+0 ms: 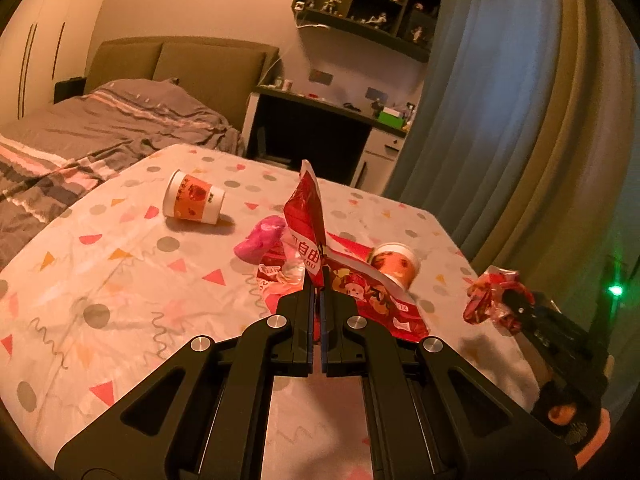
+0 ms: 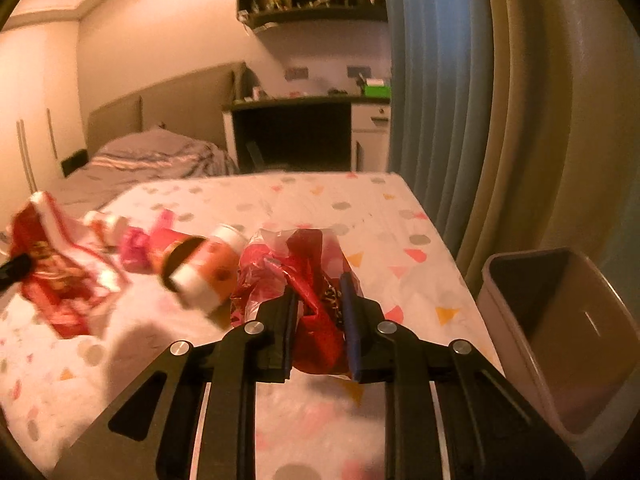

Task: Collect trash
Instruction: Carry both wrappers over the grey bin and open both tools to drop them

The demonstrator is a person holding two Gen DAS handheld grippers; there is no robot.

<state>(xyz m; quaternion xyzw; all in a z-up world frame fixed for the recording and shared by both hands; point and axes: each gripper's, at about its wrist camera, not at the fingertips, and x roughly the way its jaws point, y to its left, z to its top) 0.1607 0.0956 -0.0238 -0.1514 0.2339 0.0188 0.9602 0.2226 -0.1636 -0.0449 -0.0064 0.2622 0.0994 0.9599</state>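
My left gripper (image 1: 319,280) is shut on a large red snack bag (image 1: 310,216) and lifts one end of it above the table; the bag also shows blurred in the right wrist view (image 2: 48,276). My right gripper (image 2: 318,292) is shut on a crumpled red wrapper (image 2: 308,276), which also shows at the right of the left wrist view (image 1: 490,300). A paper cup (image 1: 194,203) lies on its side at the far left. A second cup (image 1: 396,266) lies behind the bag and appears beside my right gripper (image 2: 204,276). A pink wrapper (image 1: 260,240) lies between them.
The table (image 1: 120,280) has a dotted cloth. A grey bin (image 2: 560,320) stands open off the table's right edge. Blue curtains (image 1: 500,100) hang at the right. A bed (image 1: 80,140) is at the left and a desk (image 1: 320,120) behind.
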